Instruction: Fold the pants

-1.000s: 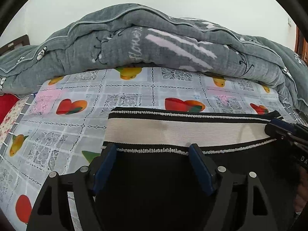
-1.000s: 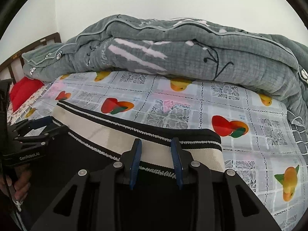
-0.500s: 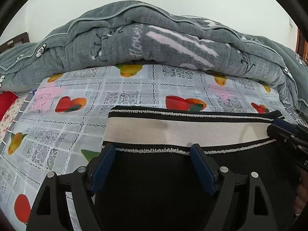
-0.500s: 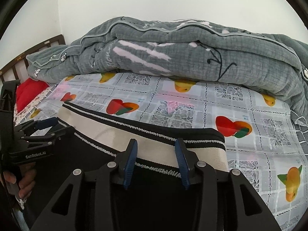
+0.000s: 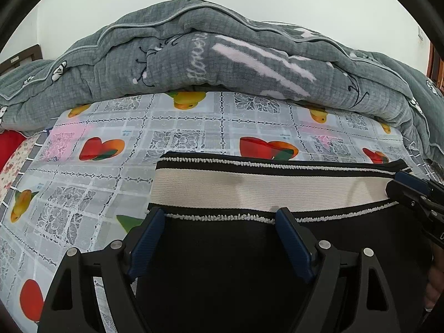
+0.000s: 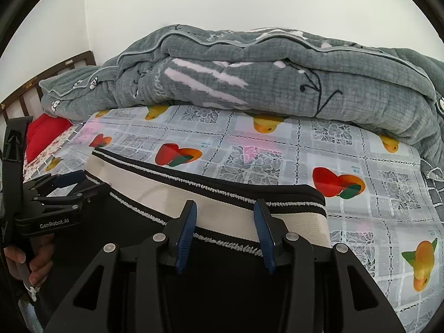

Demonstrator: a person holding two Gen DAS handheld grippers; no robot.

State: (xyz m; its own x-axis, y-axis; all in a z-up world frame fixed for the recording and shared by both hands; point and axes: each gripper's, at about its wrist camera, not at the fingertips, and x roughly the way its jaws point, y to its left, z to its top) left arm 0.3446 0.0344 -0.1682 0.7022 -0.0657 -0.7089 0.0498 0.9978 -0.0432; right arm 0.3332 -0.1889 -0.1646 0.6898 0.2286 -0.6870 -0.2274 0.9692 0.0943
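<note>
Black pants (image 5: pixel 222 255) with a cream and black striped waistband (image 5: pixel 263 186) lie flat on the bed, waistband toward the blanket. My left gripper (image 5: pixel 219 216) is open over the pants near the waistband's left end, fingers wide apart. My right gripper (image 6: pixel 223 208) is open over the waistband (image 6: pixel 222 202) near its right end. The right gripper also shows at the right edge of the left wrist view (image 5: pixel 410 191), and the left gripper at the left of the right wrist view (image 6: pixel 66 186).
A fruit-patterned grey sheet (image 5: pixel 194 127) covers the bed. A bunched grey blanket (image 5: pixel 222 55) fills the far side. A red cushion (image 6: pixel 44 136) and a wooden headboard (image 6: pixel 41 83) stand at the left. A white wall is behind.
My right gripper's jaws have opened wider over the waistband. Both grippers have shifted slightly back and up; the pants lie as before.
</note>
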